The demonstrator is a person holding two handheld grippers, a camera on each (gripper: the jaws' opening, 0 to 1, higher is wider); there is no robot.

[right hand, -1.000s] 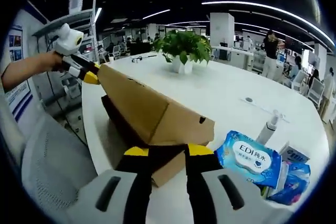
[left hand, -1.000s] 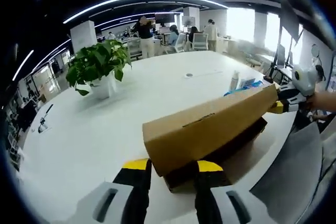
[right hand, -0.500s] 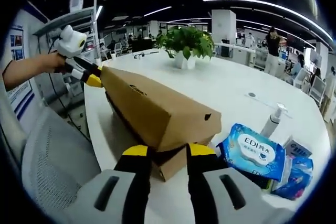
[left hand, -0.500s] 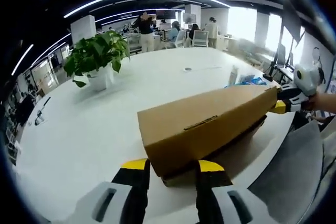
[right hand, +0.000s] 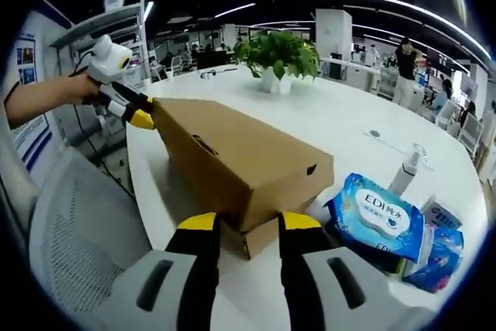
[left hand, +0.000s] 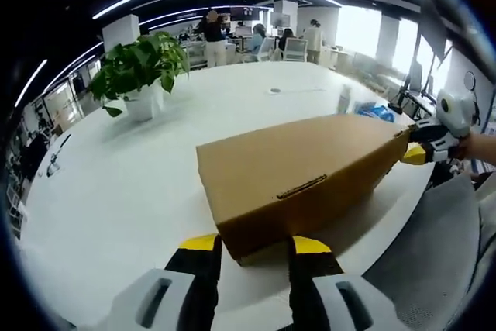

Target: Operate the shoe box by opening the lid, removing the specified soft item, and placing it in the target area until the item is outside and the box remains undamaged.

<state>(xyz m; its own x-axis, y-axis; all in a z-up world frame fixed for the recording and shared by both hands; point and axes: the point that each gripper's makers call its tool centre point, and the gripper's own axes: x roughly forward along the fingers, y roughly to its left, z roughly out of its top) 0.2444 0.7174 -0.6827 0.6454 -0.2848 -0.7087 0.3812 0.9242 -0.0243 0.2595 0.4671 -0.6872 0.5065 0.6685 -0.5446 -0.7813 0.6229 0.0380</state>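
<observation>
A brown cardboard shoe box [left hand: 302, 168] lies on the white table [left hand: 116, 191], its lid [right hand: 232, 153] sitting low over the base [right hand: 262, 239]. My left gripper [left hand: 256, 249] is shut on the lid's near end in the left gripper view, and it shows again at the box's far end [right hand: 133, 112] in the right gripper view. At the opposite end, my right gripper [right hand: 248, 226] is shut on the lid, also seen as yellow tips [left hand: 417, 153] held by a hand. The box's inside is hidden.
A potted green plant [left hand: 143, 75] [right hand: 275, 56] stands further in on the table. A blue wipes pack [right hand: 380, 218], a spray bottle [right hand: 407, 172] and small packets lie beside the box. A grey mesh chair [right hand: 70, 230] is at the table's edge. People stand in the office behind.
The lid, held tilted up above the base a second ago, has come down over it, closing the dark gap. Both grippers kept their hold on its ends.
</observation>
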